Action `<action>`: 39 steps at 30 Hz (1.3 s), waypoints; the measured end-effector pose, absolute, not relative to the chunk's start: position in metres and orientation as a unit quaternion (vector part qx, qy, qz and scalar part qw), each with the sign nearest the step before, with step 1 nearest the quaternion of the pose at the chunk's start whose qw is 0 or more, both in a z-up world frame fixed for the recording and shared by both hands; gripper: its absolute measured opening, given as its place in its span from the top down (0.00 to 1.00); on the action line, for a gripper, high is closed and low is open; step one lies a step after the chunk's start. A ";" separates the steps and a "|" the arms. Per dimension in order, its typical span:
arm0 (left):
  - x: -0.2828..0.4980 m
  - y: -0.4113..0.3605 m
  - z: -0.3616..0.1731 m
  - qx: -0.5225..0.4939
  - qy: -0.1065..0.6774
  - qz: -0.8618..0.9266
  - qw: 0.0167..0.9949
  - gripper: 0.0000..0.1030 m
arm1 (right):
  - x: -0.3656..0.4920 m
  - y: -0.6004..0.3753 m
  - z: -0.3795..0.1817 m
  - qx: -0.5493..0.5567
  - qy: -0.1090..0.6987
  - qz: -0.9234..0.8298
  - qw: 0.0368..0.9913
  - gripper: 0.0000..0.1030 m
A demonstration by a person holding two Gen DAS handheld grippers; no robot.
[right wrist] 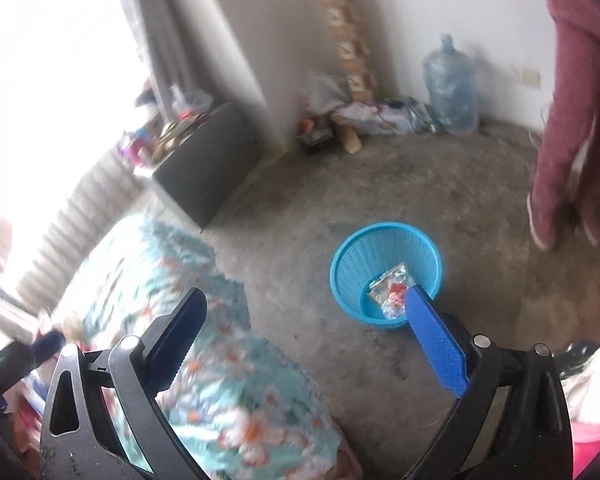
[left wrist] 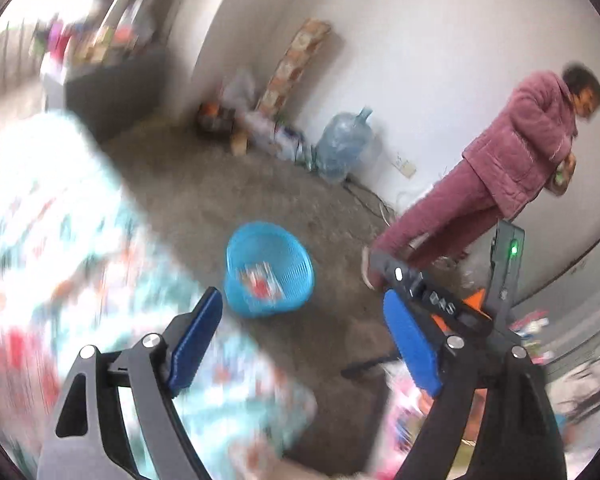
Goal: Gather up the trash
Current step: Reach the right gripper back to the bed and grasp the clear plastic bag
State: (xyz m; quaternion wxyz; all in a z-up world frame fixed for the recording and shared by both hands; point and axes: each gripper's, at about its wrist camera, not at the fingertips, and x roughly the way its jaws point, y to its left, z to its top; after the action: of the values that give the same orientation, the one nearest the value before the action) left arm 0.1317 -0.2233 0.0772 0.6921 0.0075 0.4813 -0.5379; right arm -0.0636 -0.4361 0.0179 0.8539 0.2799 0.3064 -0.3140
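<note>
Wrapper in basket (tongs empty)

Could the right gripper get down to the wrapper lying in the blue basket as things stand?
Probably yes. The right gripper is open and empty, the blue basket stands upright on bare floor with its mouth uncovered, and the wrapper lies alone at the bottom. Only the basket's wall narrows the approach, so it would have to come from above.

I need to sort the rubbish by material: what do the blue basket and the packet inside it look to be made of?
Blue basket: apparently moulded plastic, with uniform bright colour and fine lattice walls. Packet: probably thin plastic or foil film, shiny, crinkled, partly see-through with red print; blur leaves it open.
</note>
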 end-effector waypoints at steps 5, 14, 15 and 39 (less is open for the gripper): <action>0.126 -0.131 0.060 -0.033 0.484 -0.466 0.739 0.10 | -0.035 -0.380 0.013 0.215 0.355 -0.304 0.857 0.08; 0.106 -0.016 0.062 -0.034 0.390 -0.341 0.855 0.05 | -0.015 -0.298 0.016 0.128 0.345 -0.164 0.915 0.08; 0.105 -0.006 0.058 -0.036 0.387 -0.330 0.860 0.05 | -0.016 -0.290 0.018 0.137 0.334 -0.144 0.921 0.08; 0.100 0.082 0.024 -0.118 0.377 -0.291 0.871 0.05 | 0.122 -0.217 -0.090 0.433 0.463 0.140 0.761 0.18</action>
State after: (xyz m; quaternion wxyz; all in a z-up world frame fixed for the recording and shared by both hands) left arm 0.1002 0.0822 0.0235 0.8713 -0.1180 0.3771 -0.2910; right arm 0.1224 -0.2167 -0.0898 0.7608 0.4333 0.4626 0.1398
